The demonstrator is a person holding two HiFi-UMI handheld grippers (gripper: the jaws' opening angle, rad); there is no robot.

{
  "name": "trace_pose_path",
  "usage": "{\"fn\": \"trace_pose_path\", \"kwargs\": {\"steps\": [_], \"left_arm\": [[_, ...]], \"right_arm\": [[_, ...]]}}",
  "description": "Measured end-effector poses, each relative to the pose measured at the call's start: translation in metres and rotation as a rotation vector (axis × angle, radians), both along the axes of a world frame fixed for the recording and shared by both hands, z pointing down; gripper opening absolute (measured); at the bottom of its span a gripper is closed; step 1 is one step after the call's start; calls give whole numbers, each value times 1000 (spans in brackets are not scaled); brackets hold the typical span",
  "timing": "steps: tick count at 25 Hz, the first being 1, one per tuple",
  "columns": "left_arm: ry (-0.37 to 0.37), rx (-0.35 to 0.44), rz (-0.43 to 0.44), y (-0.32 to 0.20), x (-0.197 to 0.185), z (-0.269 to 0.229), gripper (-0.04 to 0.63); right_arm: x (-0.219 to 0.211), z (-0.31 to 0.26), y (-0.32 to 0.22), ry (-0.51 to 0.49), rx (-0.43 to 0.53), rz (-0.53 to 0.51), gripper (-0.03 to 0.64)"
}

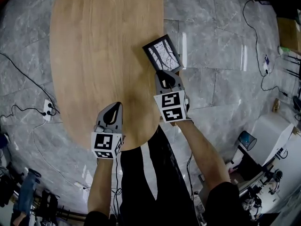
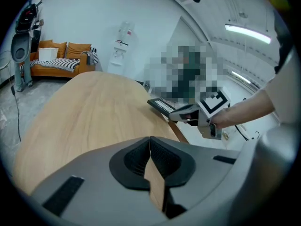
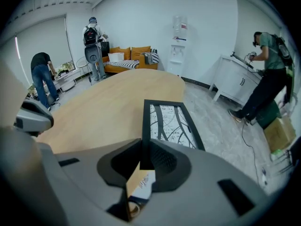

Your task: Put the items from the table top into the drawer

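right tool (image 1: pixel 163 74) pinches the picture frame (image 1: pixel 162 53) at its near rim; i judge it stiff, light, breakable. left tool (image 1: pixel 115 107) closed, empty.

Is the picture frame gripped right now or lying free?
Gripped. The right gripper is clamped on the picture frame at its near edge; its fingers press both sides.
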State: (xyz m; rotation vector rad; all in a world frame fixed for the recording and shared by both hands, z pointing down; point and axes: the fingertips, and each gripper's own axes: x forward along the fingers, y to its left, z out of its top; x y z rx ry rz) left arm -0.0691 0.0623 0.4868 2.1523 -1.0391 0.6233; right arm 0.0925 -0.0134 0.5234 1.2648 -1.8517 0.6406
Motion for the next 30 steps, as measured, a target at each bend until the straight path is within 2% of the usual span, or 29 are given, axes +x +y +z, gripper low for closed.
{"fn": "trace_pose_path", "kwargs": {"steps": [8, 15, 20, 25, 30], "left_arm": [[-1, 3, 55, 2, 31, 0, 14], [-8, -2, 100, 11, 50, 3, 14], [-13, -4, 114, 16, 61, 5, 14], [-17, -7, 114, 22, 66, 3, 14], [-23, 0, 98, 21, 68, -2, 14]], "right_arm": [[72, 16, 76, 92, -75, 55, 66], [85, 35, 134, 129, -134, 28, 66], [73, 49, 165, 157, -164, -71, 67], [50, 63, 197, 214, -184, -263, 67], [35, 71, 207, 204, -201, -366, 67]]}}
